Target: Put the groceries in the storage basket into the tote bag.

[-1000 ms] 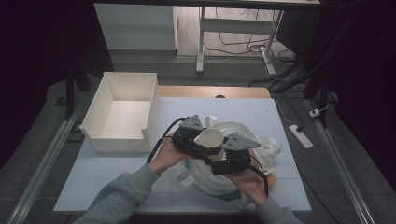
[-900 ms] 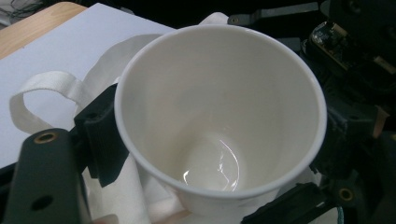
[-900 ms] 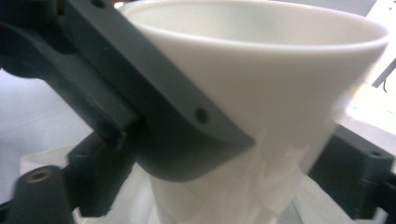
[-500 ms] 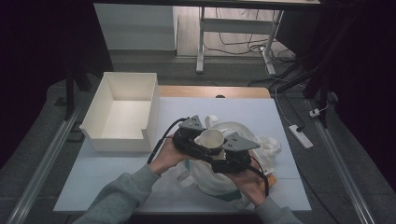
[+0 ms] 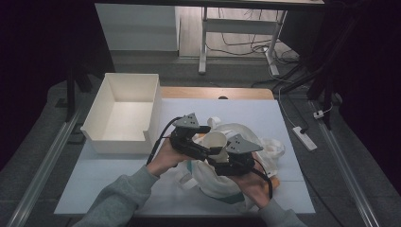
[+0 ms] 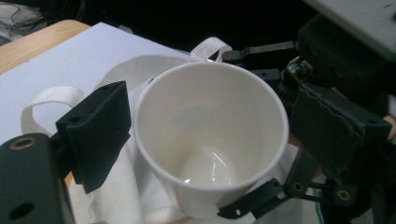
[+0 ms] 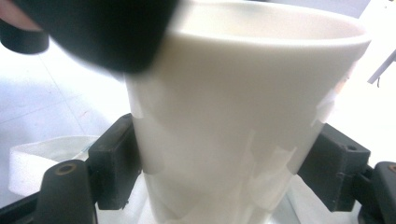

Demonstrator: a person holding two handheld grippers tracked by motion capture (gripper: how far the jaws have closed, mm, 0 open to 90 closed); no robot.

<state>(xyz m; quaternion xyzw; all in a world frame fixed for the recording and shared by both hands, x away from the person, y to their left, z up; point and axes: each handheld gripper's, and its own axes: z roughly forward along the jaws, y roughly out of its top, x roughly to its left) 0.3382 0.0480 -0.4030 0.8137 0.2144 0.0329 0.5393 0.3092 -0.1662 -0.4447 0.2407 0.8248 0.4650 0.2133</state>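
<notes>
Both claws grip white cup [image 6: 210, 140], seemingly unprinted

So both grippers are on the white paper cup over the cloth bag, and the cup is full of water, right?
Not quite: the paper cup is empty; the left gripper view looks straight down to its bare bottom. The rest holds: the left gripper and right gripper both have jaws at the cup, above the cloth bag.

Lab: rail-framed test table [image 5: 118, 170], floor cables [image 5: 241, 45]
</notes>
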